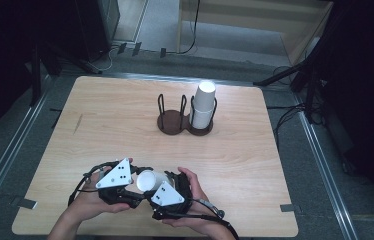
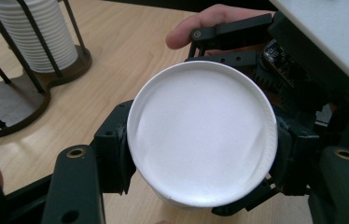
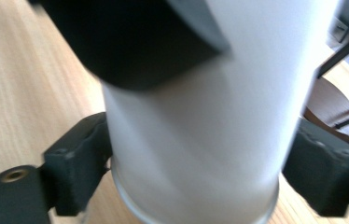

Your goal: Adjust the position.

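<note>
Left gripper (image 1: 132, 182), black, grey three-cornered plate on top, held low at the near edge of the table: jaws closed against the sides of a white paper cup (image 1: 147, 181), cup base turned toward its own camera and seen there as a plain white disc (image 2: 203, 133) pinched between the two black pads. Right gripper (image 1: 161, 192), black, likewise plated, just beside the left and meeting it over the same cup: jaws clamped on the cup wall near the rolled rim, seen in the right gripper view as a blurred white cylinder (image 3: 200, 135) between its pads, with a dark part of the other gripper crossing the top. Hands (image 1: 92, 202) wrapped round both grippers, forearms entering from the bottom edge. Table (image 1: 100, 120): light wood top, rounded corners, metal rails along both sides. Rack (image 1: 185, 120): dark brown double base shaped like a figure eight, thin black upright rods, standing well apart from the grippers toward the far side of the table; left ring bare, right ring holding a stack of white paper cups (image 1: 204, 104), upside down, ribbed rims visible in the left gripper view (image 2: 37, 32). Markings: no legible brand, label or writing on cup, stack, rack or grippers; small round emblem on the right gripper's body too small to read.
</note>
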Demonstrator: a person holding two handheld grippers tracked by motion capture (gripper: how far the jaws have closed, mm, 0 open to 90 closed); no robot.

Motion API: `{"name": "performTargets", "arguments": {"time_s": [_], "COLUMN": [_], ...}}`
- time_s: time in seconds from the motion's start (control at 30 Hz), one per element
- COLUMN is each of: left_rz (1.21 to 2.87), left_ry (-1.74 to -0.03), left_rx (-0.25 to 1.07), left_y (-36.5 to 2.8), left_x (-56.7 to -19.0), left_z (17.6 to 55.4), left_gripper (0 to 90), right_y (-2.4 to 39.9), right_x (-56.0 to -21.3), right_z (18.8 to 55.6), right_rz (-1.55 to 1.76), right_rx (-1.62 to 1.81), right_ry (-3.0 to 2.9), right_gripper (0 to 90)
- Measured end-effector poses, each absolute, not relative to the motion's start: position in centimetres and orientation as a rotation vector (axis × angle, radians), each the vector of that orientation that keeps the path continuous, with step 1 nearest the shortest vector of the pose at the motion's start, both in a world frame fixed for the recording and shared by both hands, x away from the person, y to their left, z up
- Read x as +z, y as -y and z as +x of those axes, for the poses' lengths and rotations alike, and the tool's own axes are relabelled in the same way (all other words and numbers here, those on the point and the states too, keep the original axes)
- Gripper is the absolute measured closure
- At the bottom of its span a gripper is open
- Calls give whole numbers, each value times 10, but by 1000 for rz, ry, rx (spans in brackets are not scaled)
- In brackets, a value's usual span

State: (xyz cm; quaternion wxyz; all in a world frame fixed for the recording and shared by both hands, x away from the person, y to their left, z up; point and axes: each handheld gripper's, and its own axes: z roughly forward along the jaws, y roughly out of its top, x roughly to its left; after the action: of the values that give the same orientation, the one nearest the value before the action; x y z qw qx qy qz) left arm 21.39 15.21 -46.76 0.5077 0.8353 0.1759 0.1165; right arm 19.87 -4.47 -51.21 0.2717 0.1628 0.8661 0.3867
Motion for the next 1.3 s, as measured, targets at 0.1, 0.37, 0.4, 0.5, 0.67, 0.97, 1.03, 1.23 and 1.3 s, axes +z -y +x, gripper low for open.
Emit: {"name": "performTargets", "arguments": {"time_s": [0.1, 0.37, 0.4, 0.5, 0.67, 0.97, 1.03, 1.23, 1.3], "left_rz": [1960, 1819, 1800, 1716, 1623, 1576, 1578, 1554, 1536], "left_ry": [-442, -505, -521, -563, -626, -691, -713, -754, -780], "left_rx": [293, 375, 390, 408, 417, 448, 465, 501, 504], "left_y": [-158, -172, -174, -181, -188, -191, -191, -193, -195], "left_x": [-467, -466, -466, -466, -468, -469, -470, -472, -473], "left_z": [216, 219, 219, 221, 224, 225, 226, 228, 230], "left_gripper": [360, 360, 361, 360, 360, 360, 360, 359, 359], "right_y": [49, 61, 63, 67, 72, 77, 78, 81, 81], "right_x": [-510, -497, -496, -493, -489, -486, -485, -486, -488], "right_z": [201, 207, 208, 210, 213, 217, 218, 223, 225], "right_rz": [462, 544, 554, 578, 612, 698, 719, 792, 805], "right_rx": [1055, 1104, 1103, 1113, 1133, 1152, 1155, 1180, 1184], "right_ry": [-2321, -2229, -2224, -2212, -2183, -2170, -2161, -2140, -2140], "right_gripper": [125, 111, 111, 111, 109, 105, 94, 92, 92]}}
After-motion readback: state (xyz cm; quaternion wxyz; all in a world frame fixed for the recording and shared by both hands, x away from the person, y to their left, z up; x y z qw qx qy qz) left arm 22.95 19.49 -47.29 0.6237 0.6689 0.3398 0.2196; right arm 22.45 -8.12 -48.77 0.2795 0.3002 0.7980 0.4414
